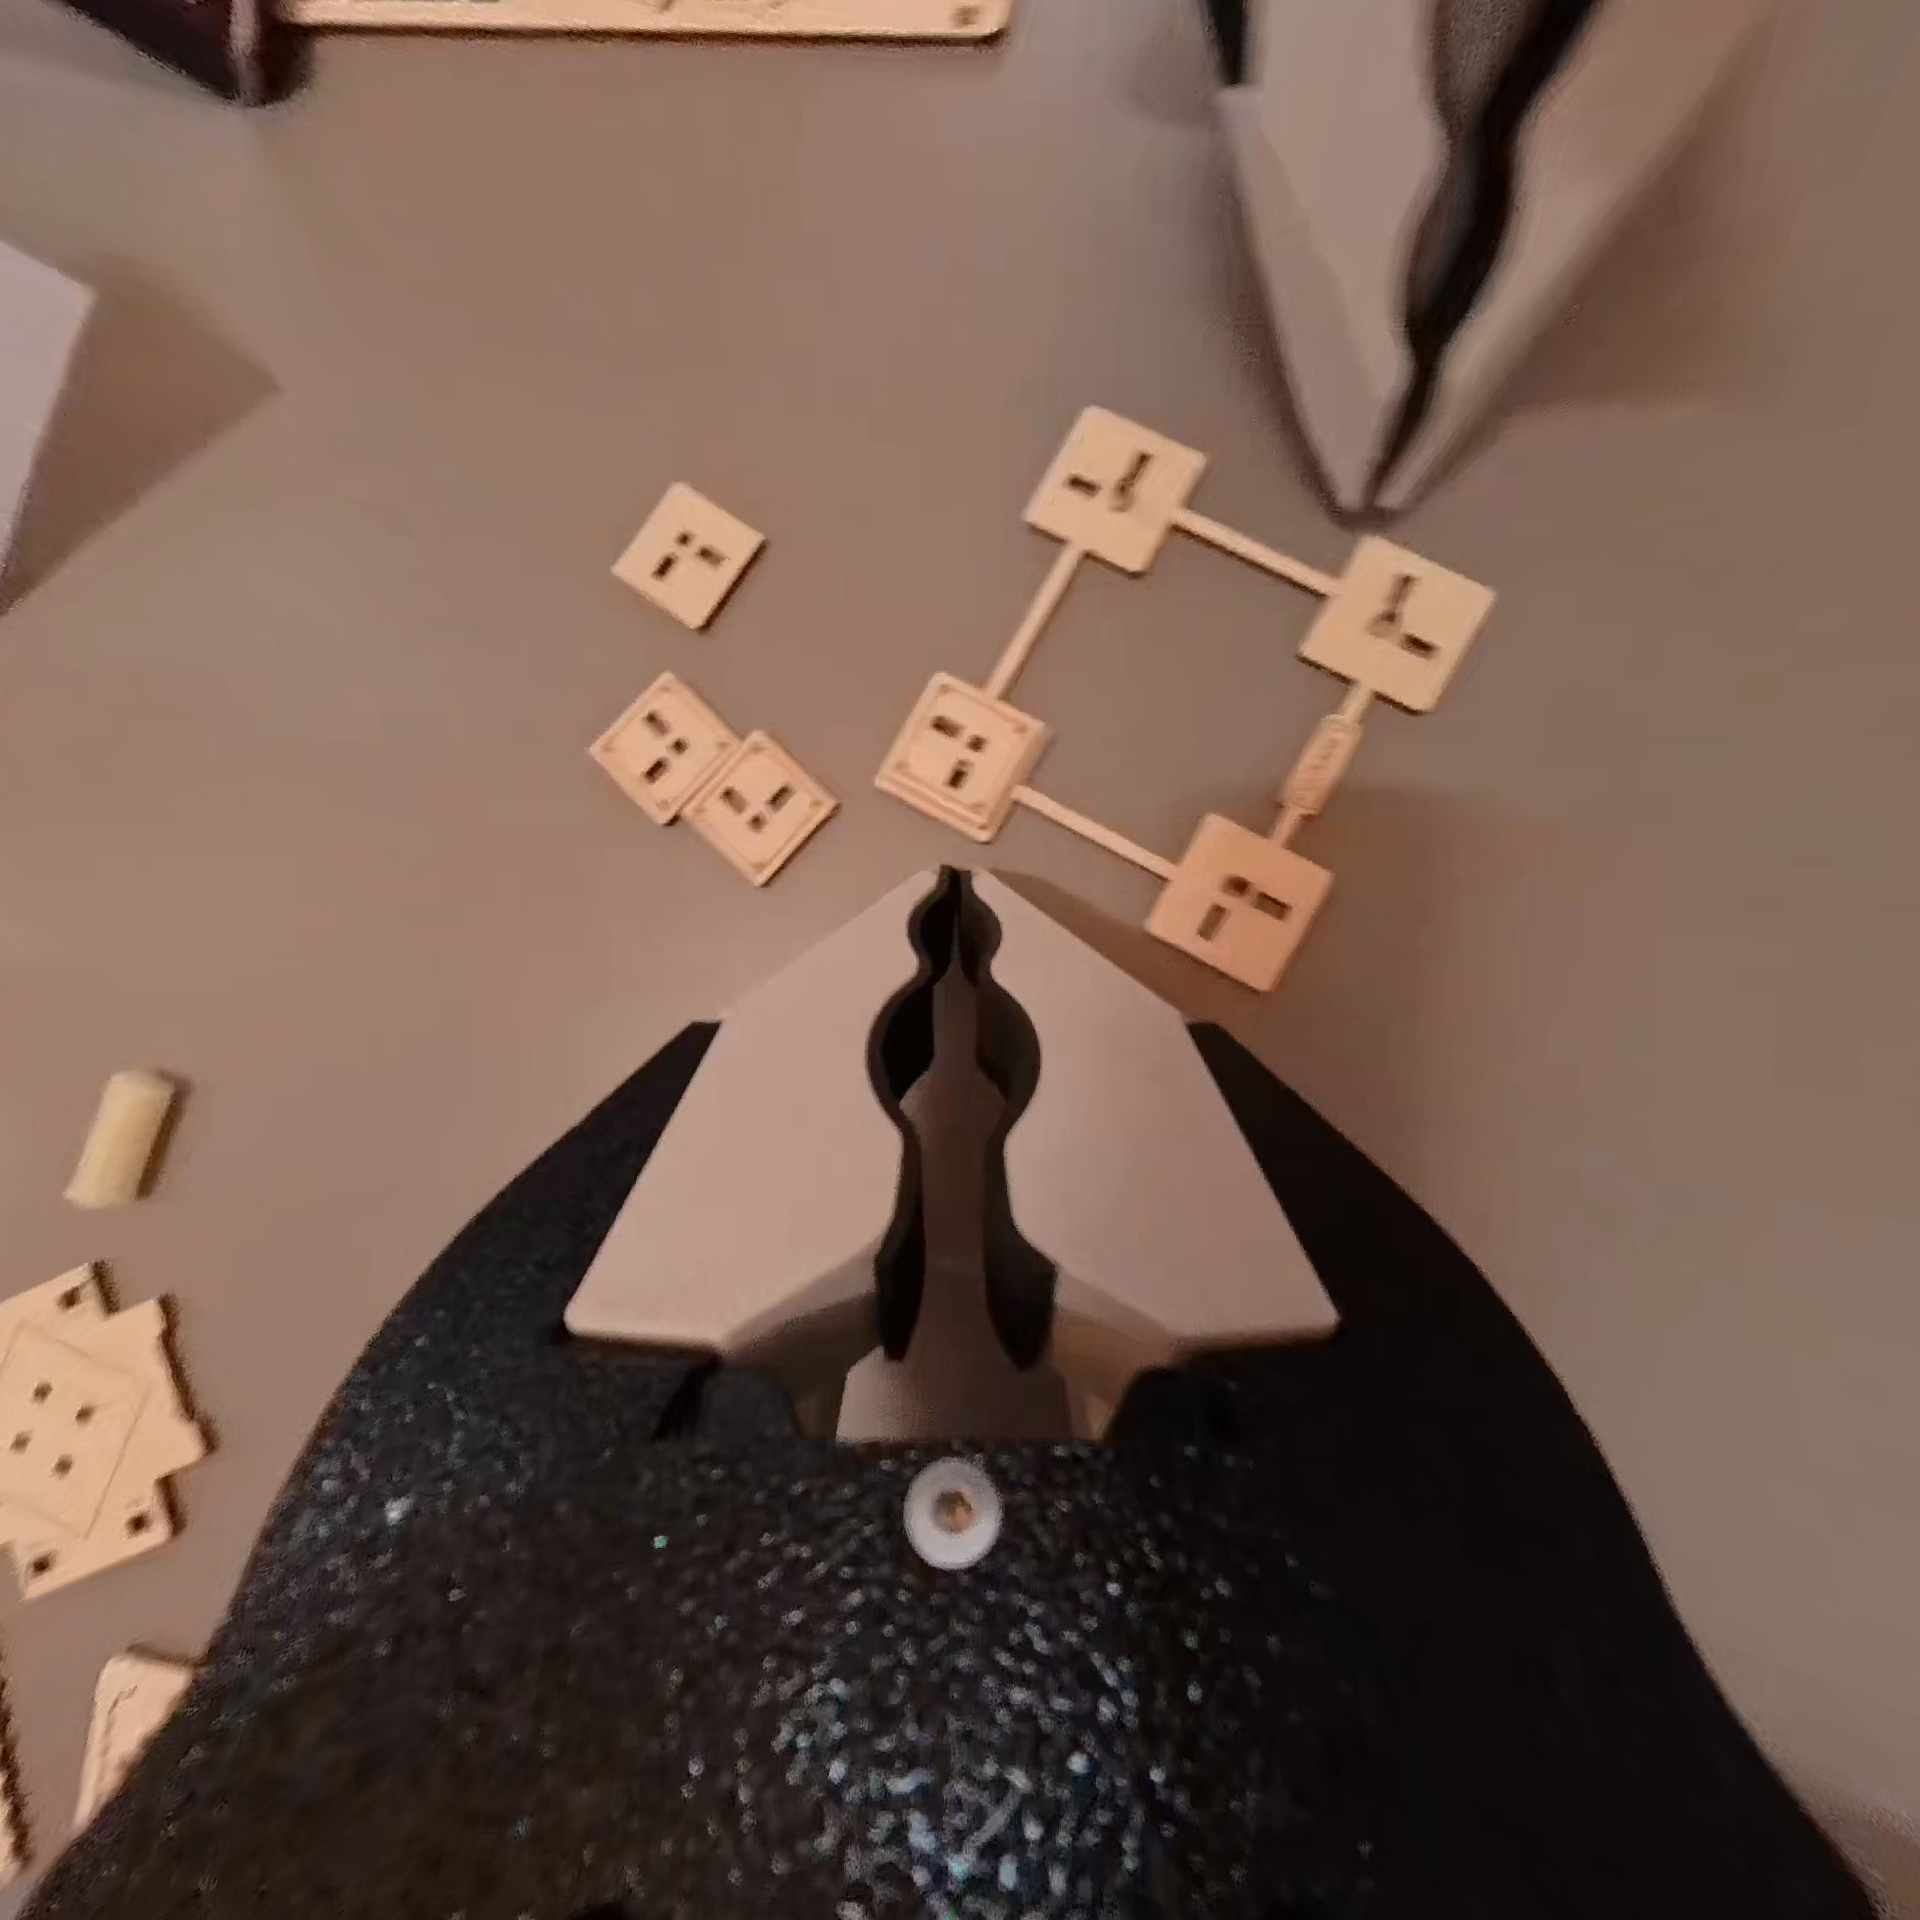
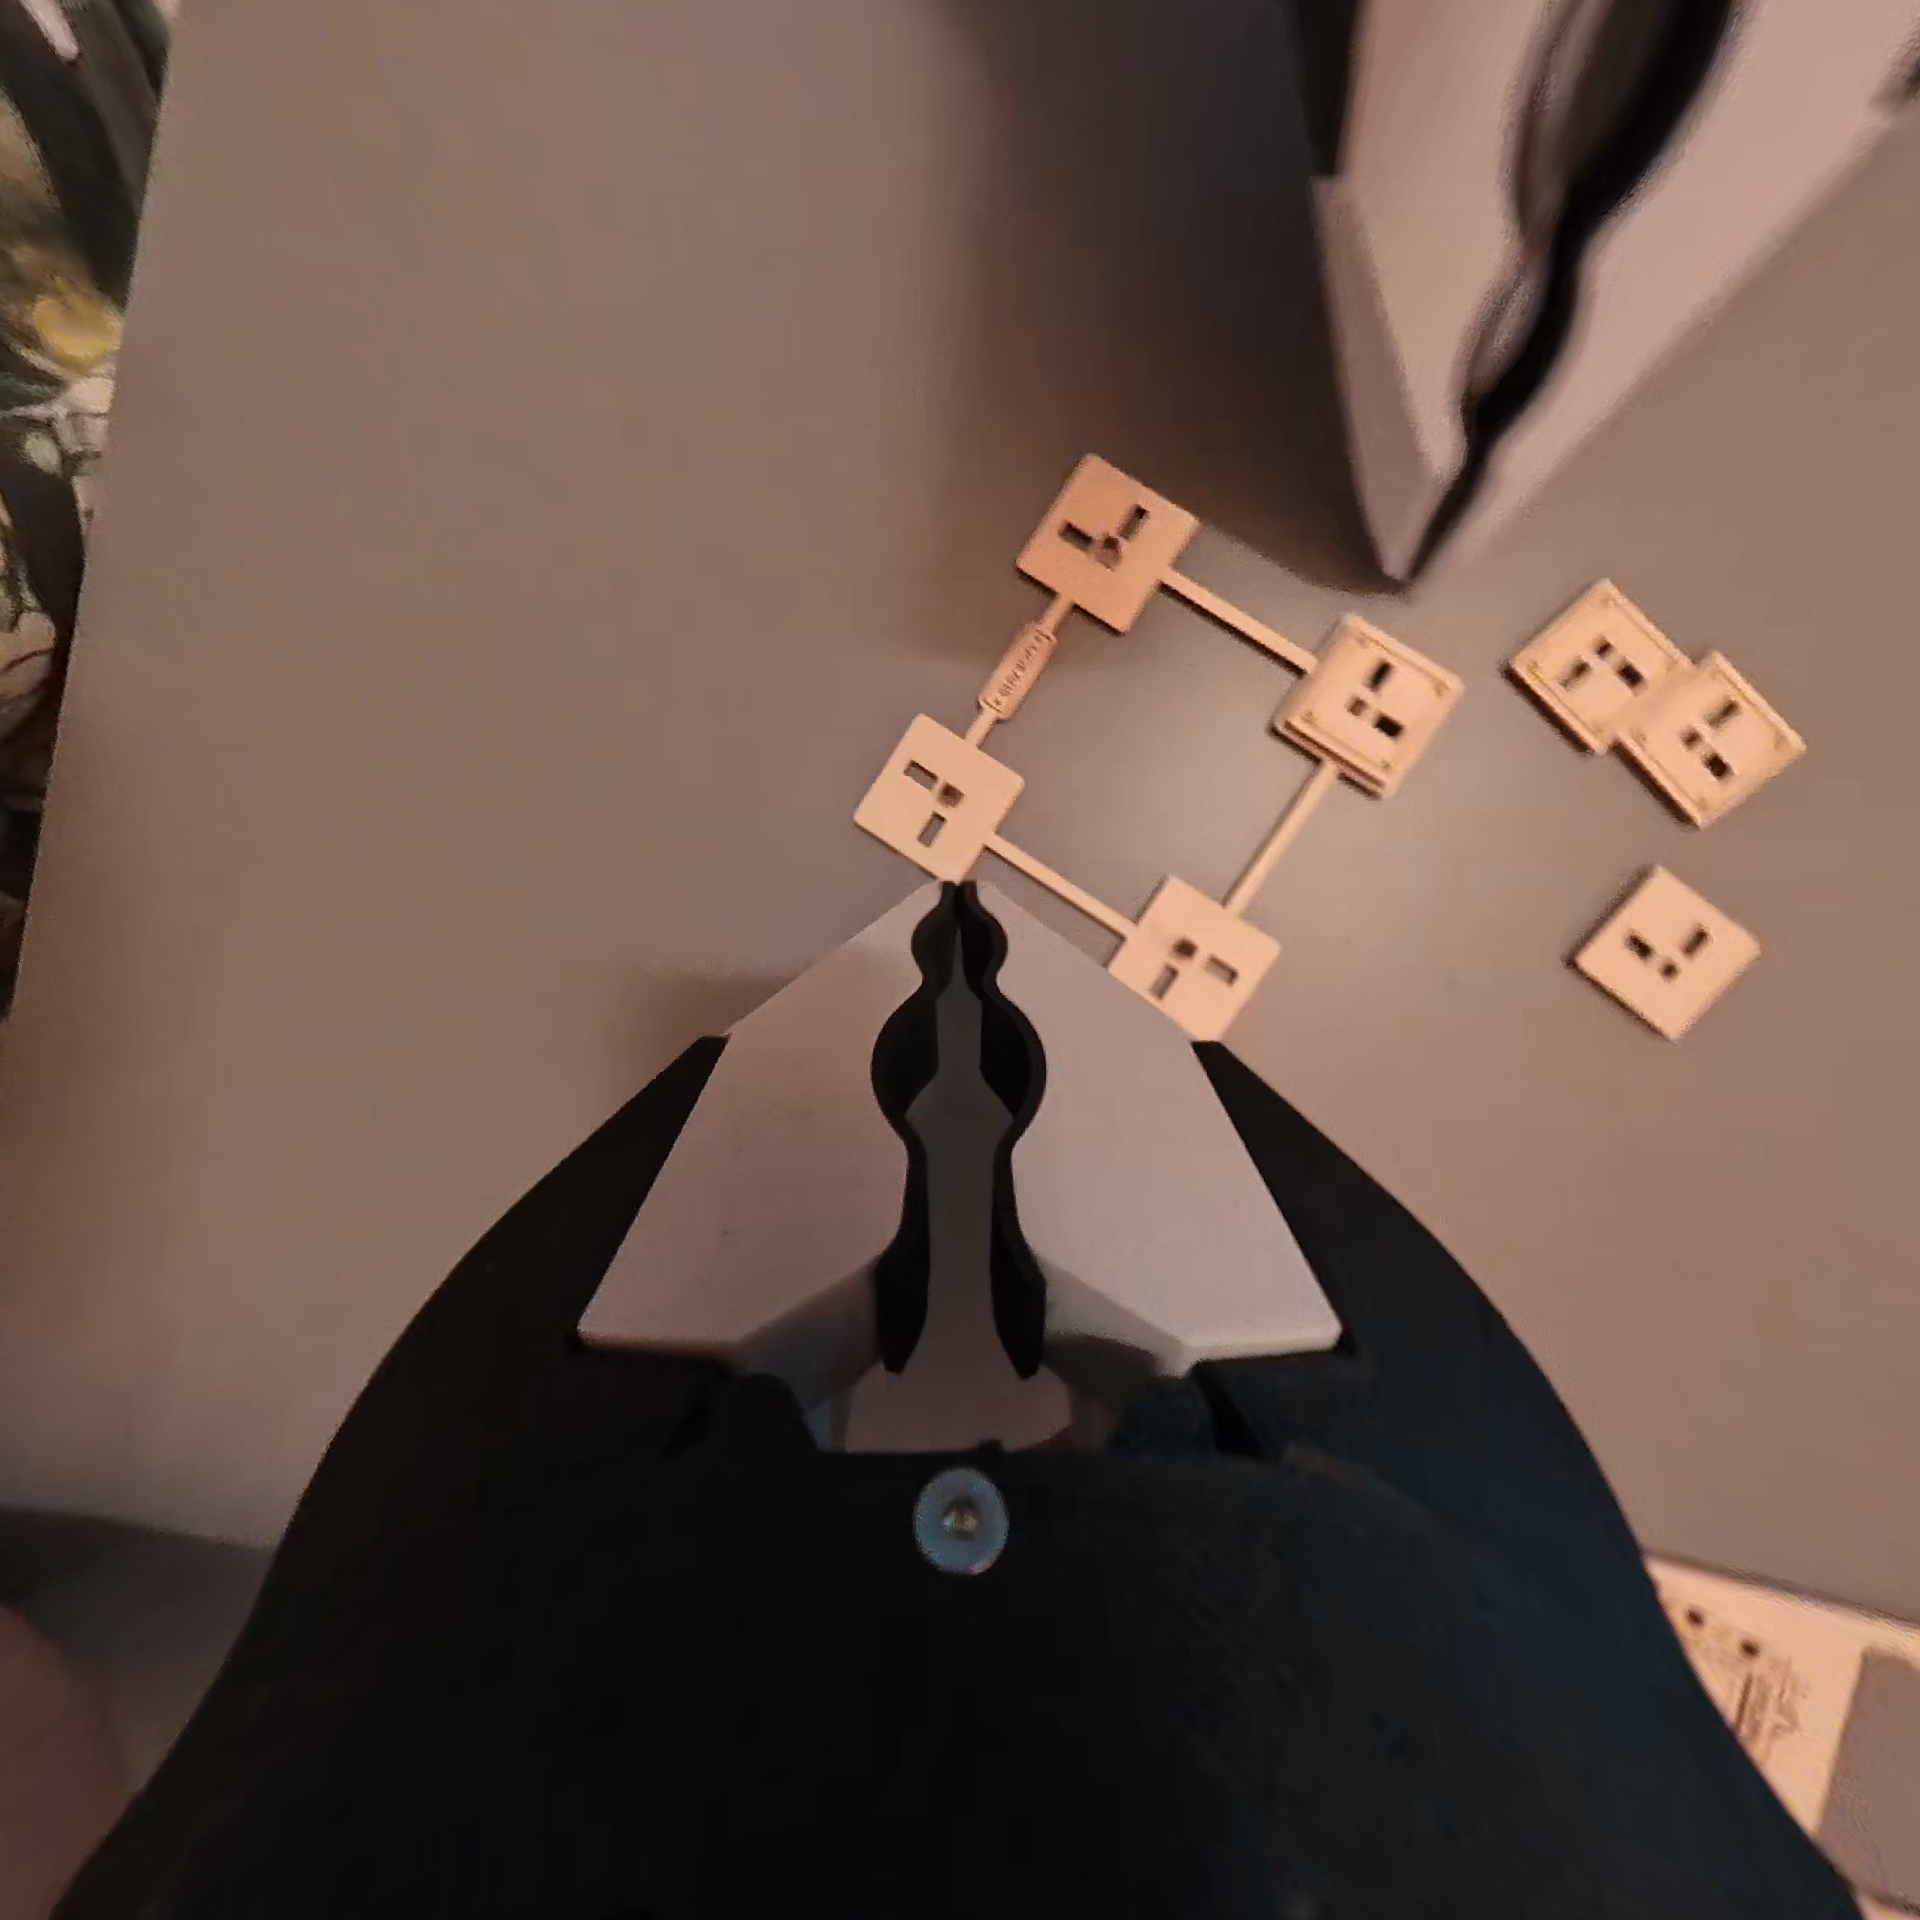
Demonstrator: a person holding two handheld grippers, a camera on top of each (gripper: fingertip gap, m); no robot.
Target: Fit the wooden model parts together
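Black speckled housing nearest the lens in the left wrist view, then the left gripper [image 1: 951, 875] with tips pressed together on nothing, poised just short of the wooden frame [image 1: 1184, 696]. Right gripper [image 2: 954, 889] likewise closed and empty, tips right at the corner of one square plate of that frame [image 2: 1153, 743]; contact or a hair's gap, cannot tell.

Frame flat on the grey table [image 1: 520, 312]: four slotted square plates joined by thin bars into a square outline. Beside it, toward the left gripper, two loose squares overlapping [image 1: 717, 777] and a single loose square [image 1: 688, 556] farther on, all flat. Well apart near the left edge, a short pale dowel [image 1: 125, 1138] and a notched panel with small holes [image 1: 88, 1439]. At the far edge, a long wooden sheet [image 1: 644, 16].

Opposite gripper visible blurred in each view's upper right.
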